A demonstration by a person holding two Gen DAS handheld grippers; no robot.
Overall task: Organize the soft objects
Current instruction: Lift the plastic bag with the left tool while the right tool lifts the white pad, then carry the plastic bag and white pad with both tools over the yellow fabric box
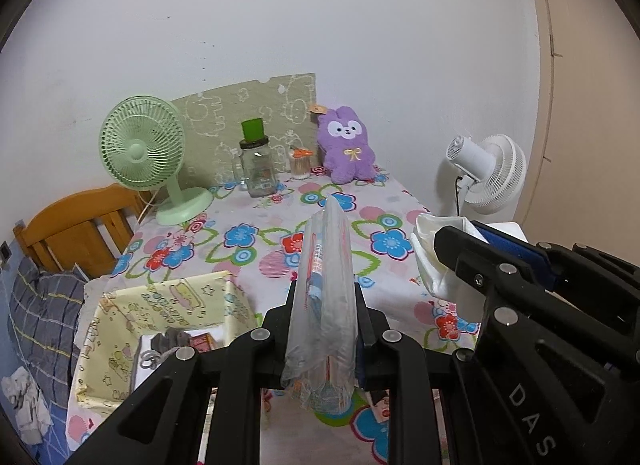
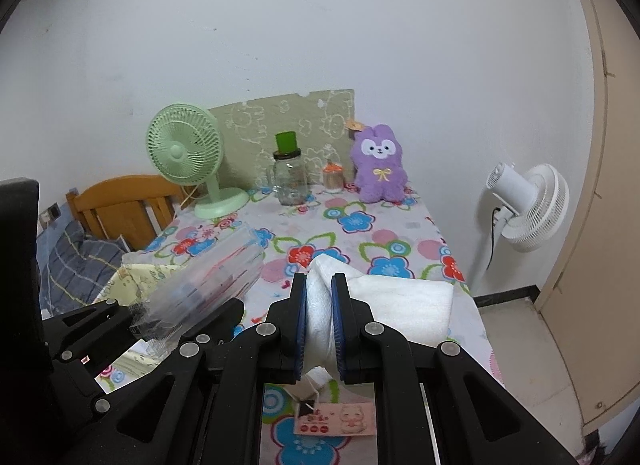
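My left gripper (image 1: 323, 305) is shut on a clear plastic packet (image 1: 326, 265) with blue and red contents, held upright above the flowered table (image 1: 272, 249). It also shows in the right wrist view (image 2: 208, 289), at the left. My right gripper (image 2: 319, 285) is shut on a folded white towel (image 2: 392, 301) with a hanging pink tag (image 2: 340, 423). The towel also shows in the left wrist view (image 1: 436, 265), at the right. A yellow fabric basket (image 1: 160, 305) stands at the table's near left, holding a grey item and small things. A purple plush bunny (image 1: 347, 145) sits at the back.
A green desk fan (image 1: 148, 157), a glass jar with a green cup on top (image 1: 258, 161) and a small toothpick holder (image 1: 300, 163) stand along the back. A white standing fan (image 2: 528, 205) is off the right edge. A wooden bed frame (image 1: 80, 229) lies left.
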